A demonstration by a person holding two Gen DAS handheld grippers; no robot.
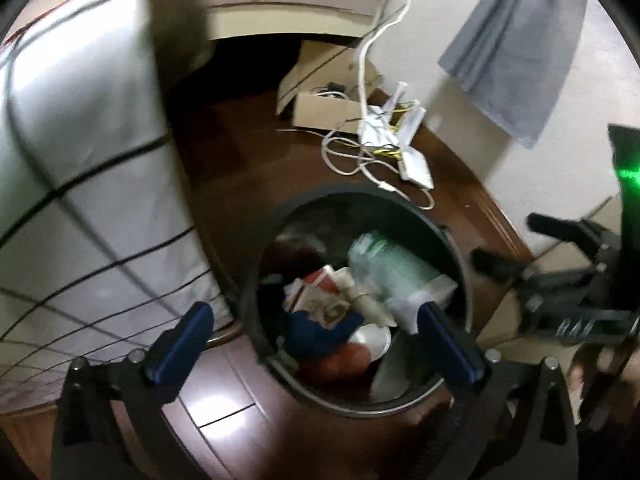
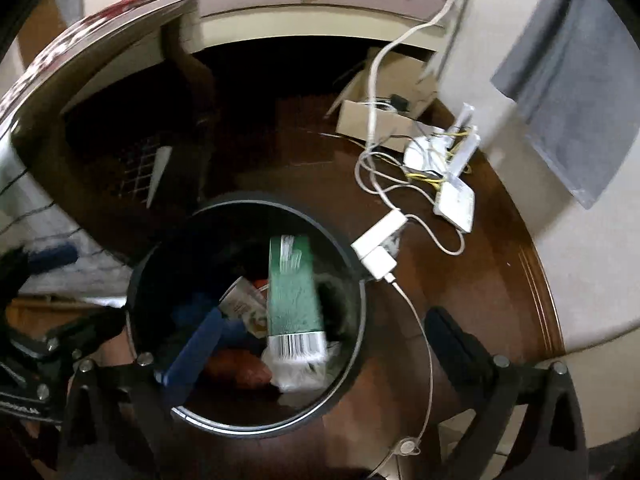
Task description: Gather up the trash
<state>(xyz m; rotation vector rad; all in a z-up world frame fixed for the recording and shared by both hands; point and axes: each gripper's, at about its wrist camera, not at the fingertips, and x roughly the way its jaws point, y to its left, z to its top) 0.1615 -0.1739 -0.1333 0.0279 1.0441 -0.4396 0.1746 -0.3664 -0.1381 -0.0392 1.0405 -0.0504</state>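
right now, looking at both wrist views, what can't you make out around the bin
- Bottom of the bin: both views, covered by the trash; the green packet lies on top.
- Print on the green packet: right wrist view, motion blur.
- Under the bed: both views, too dark.
- Where the white cable ends: right wrist view, it passes behind the right tool.
- Right tool's body: left wrist view, cut off by the picture's edge.

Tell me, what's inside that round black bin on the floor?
The black bin holds a green packet with a barcode, a printed carton, something dark blue, a white cup and crumpled white plastic. Whatever lies beneath this pile is covered.
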